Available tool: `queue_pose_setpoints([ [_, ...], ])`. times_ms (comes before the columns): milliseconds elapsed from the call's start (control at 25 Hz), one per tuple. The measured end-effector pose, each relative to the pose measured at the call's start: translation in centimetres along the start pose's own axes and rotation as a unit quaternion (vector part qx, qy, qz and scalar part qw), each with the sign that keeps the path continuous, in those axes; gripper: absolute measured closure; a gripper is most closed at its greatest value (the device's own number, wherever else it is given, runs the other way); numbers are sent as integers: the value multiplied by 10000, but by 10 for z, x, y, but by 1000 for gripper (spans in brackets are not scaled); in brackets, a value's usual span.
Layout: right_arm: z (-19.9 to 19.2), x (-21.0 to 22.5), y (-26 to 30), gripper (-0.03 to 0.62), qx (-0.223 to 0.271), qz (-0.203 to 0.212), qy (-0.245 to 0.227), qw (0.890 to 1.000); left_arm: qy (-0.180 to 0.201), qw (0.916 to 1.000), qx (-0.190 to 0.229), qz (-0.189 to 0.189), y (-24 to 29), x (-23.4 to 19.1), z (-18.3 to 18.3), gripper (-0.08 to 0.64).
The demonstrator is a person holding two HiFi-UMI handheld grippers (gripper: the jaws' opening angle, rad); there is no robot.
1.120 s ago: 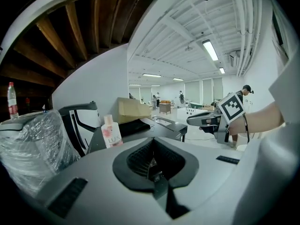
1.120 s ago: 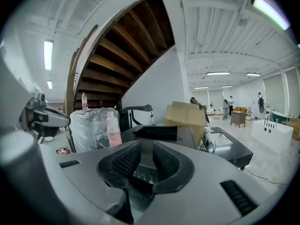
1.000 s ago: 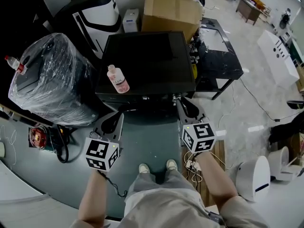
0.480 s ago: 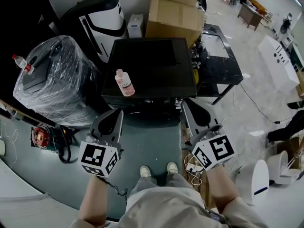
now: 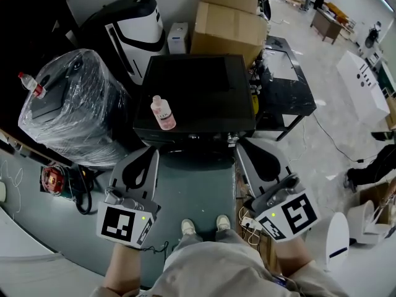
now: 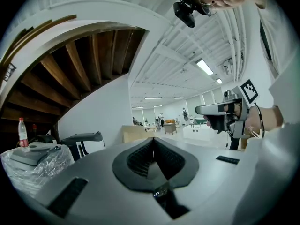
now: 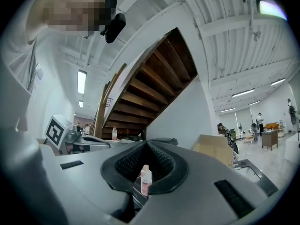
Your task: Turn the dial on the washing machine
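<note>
The black washing machine (image 5: 198, 85) stands in front of me, seen from above in the head view. A pink bottle (image 5: 163, 113) lies on its lid and also shows in the right gripper view (image 7: 146, 179). A small pale knob (image 5: 231, 139) sits at the machine's front edge. My right gripper (image 5: 239, 143) points at that front edge beside the knob, jaws shut with nothing between them (image 7: 146, 144). My left gripper (image 5: 151, 150) hangs level with it before the machine's left front, jaws together and empty (image 6: 153, 139).
A plastic-wrapped appliance (image 5: 68, 104) with a red-capped bottle (image 5: 31, 84) stands at the left. Cardboard boxes (image 5: 226, 17) and a black-and-white unit (image 5: 133, 17) are behind the machine. A black table (image 5: 284, 67) is at the right. Cables (image 5: 80, 190) lie on the floor near my feet (image 5: 201, 226).
Both marker cubes have dropped lower in the head view, toward my body. The right gripper has rolled and drawn back to the right, its tip still near the machine's front.
</note>
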State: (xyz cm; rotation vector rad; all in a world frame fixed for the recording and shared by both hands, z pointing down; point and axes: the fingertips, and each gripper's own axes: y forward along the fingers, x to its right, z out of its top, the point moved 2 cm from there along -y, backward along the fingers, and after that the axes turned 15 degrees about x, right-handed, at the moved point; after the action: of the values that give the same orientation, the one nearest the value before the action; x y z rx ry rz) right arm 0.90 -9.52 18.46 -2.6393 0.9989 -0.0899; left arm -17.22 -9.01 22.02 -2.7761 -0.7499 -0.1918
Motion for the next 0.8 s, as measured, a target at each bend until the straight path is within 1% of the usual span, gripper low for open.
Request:
queue_pose_setpoints([
  [160,6,-3,-1,558,-18,21,-449,9990,7,10000,-8,-94,3,6,1,540],
  [200,5,-5,-2,558,-24,38,-462,9989,43,9999,-29,-119,3,6,1,540],
  [320,3,-9,-6,560,-34,103,-362,9993,102,9999,-16,-121,1,6,3,540],
  [520,1,-9,-8,561,-100,170,-346,9992,60,10000,-1,-14,-4,4,7,540],
  [600,2,-7,-6,561,-91,151,-331,9993,48,10000,-22,-55,-4,7,8,540],
  [720,1,-5,-4,563,-109,123,-141,9998,61,9999,-41,-149,-4,12,10,540],
  [800,0,-5,-4,563,-127,142,-98,9998,39,9999,-47,-123,-4,12,12,540],
])
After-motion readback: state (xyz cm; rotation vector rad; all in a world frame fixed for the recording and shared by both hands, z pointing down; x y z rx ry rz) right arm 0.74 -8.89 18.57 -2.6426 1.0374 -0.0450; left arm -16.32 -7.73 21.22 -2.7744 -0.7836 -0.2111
